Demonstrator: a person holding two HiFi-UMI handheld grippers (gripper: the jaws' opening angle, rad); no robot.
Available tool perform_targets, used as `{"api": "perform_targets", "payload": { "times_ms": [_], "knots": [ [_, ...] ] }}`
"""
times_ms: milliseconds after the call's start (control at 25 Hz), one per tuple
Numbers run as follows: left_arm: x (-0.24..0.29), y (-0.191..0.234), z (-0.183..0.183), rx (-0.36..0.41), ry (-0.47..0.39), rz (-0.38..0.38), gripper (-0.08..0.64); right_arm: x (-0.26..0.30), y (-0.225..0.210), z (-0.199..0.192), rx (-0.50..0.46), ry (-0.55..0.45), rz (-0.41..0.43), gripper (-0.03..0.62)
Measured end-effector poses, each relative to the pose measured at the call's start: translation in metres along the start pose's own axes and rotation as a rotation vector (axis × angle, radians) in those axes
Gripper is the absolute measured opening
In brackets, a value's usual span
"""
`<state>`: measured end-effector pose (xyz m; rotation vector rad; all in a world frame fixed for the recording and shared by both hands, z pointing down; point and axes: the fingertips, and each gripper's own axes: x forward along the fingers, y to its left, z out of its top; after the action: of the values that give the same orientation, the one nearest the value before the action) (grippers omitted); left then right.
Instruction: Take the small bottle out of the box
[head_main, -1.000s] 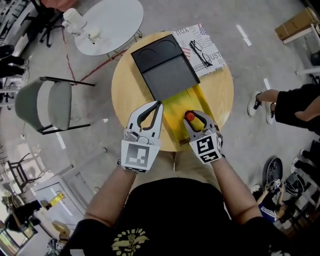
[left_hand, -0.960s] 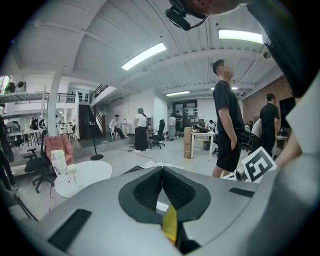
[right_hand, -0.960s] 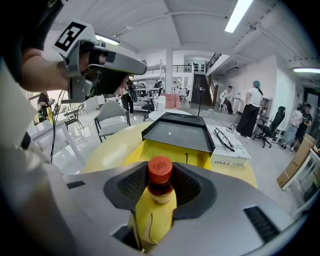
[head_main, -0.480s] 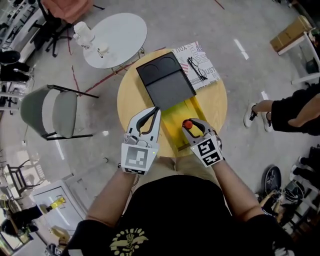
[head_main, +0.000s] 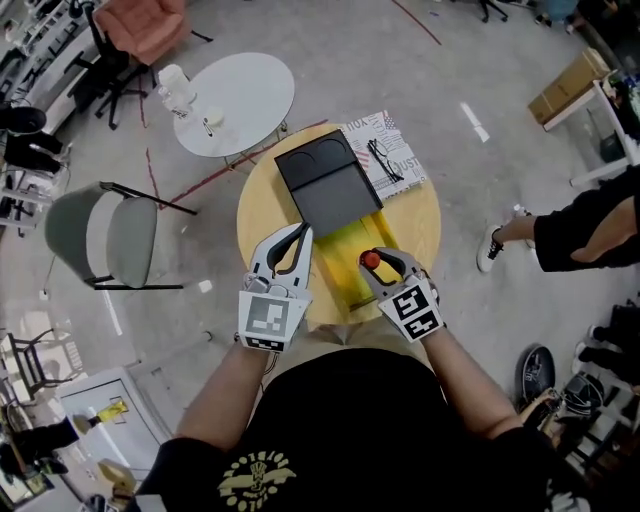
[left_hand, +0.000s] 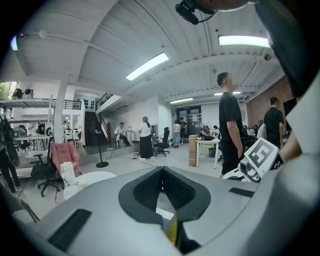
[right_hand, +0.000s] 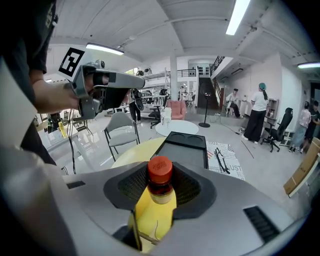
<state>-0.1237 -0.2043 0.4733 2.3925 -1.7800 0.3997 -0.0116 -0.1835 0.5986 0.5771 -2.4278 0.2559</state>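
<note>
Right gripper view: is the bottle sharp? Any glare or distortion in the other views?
Right gripper view: small bottle sharp between the jaws, fisheye bending at edges, black corners. Left gripper view: same fisheye, ceiling light strip blown out. Head view: even light, no hard shadows, floor curved by wide lens.

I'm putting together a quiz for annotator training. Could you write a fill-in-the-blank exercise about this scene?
The small bottle has a ____ cap. The gripper shut on it is the person's ____ one. The wooden table has a ____ top.
Missing words: red; right; round.
</note>
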Motion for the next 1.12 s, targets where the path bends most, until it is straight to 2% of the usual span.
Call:
{"api": "perform_targets", "payload": {
  "times_ms": [280,520,960,1120],
  "knots": [
    [-0.006,0.009,0.011,-0.022,0.001,0.037,0.015,-0.026,0.002,0.033,0.002,-0.044,0.017,0.156],
    [-0.010,0.008,0.014,-0.024,0.028,0.027,0.015,-0.043,0.000,0.060,-0.011,-0.070,0.024,0.156],
    [-0.021,0.004,0.046,-0.017,-0.012,0.018,0.015,-0.083,-0.011,0.110,-0.045,-0.102,0.042,0.156],
    [-0.022,-0.001,0.051,-0.023,0.016,0.008,0.015,-0.095,-0.013,0.132,-0.051,-0.124,0.036,0.157]
  ]
}}
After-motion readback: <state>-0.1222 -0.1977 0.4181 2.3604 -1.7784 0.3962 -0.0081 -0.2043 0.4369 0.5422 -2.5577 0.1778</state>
